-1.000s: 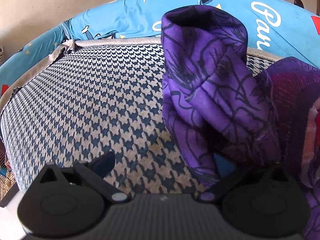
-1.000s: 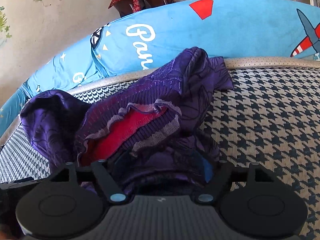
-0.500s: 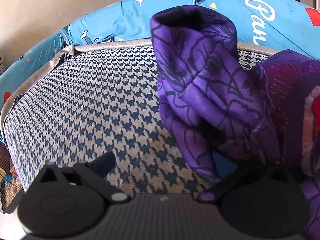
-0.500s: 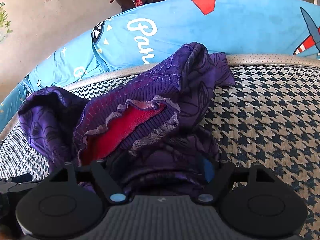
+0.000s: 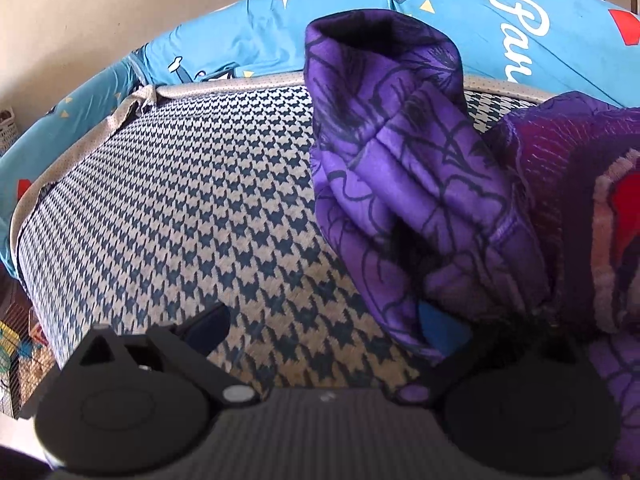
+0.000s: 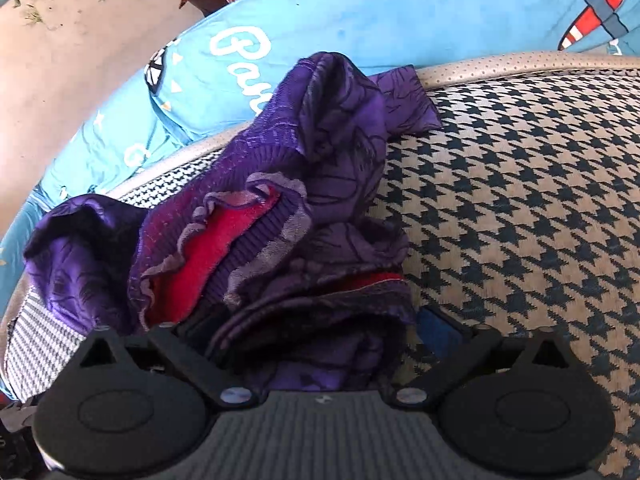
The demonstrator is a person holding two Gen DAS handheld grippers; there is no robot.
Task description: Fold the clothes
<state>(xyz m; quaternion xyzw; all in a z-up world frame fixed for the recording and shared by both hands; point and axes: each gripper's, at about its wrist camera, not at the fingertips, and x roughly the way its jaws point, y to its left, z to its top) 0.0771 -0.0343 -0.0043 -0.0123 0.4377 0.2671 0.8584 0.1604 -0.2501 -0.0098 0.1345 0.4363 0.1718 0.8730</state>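
On the houndstooth mat (image 6: 520, 208), the purple garment (image 6: 304, 216) sits bunched between both grippers. Right gripper (image 6: 320, 332) is nearest, jaws opening around cloth; left gripper (image 5: 324, 328) spread wide, garment off to its right.

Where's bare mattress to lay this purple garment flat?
Free: the houndstooth mattress left of the purple garment, up to the blue bedding; also the stretch to its right. Crowded: the middle, where the bunched garment lies before both grippers.
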